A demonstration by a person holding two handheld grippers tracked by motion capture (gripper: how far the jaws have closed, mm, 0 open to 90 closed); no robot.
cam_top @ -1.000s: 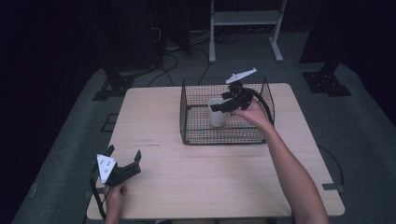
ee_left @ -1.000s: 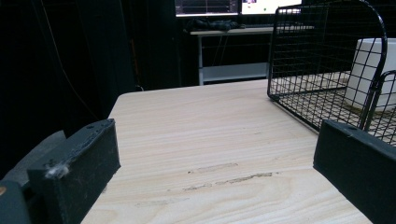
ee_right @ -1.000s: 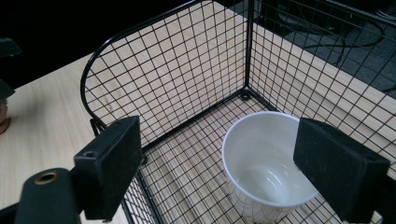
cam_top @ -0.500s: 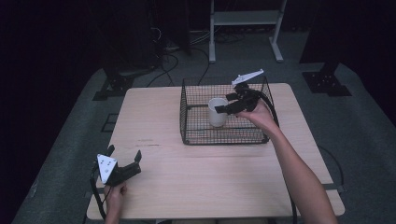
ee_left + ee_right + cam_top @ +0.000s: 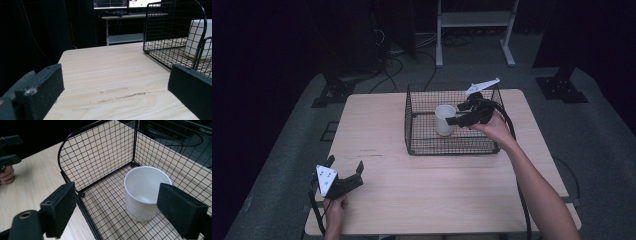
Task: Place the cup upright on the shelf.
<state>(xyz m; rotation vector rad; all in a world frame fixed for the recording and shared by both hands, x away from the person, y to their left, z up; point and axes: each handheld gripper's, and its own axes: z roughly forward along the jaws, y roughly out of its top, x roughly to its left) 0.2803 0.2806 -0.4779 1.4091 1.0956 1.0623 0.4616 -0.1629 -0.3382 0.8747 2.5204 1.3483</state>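
The white cup [image 5: 146, 192] stands upright inside the wire basket [image 5: 422, 142] at the desk's far right. It looks light, rigid and smooth; its rim suits a pinch. The right gripper [image 5: 125, 207] hovers spread above it. The left gripper [image 5: 344, 175] rests spread near the front-left corner. Mesh partly hides the cup's base.

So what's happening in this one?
A person works at a wooden table with a hand-held gripper in each hand. The right hand-held gripper hangs over a black wire basket, jaws open, just above a white cup that stands upright and empty on the basket floor. The jaws do not touch the cup. The left hand-held gripper rests open near the table's front left corner, away from the basket, holding nothing.
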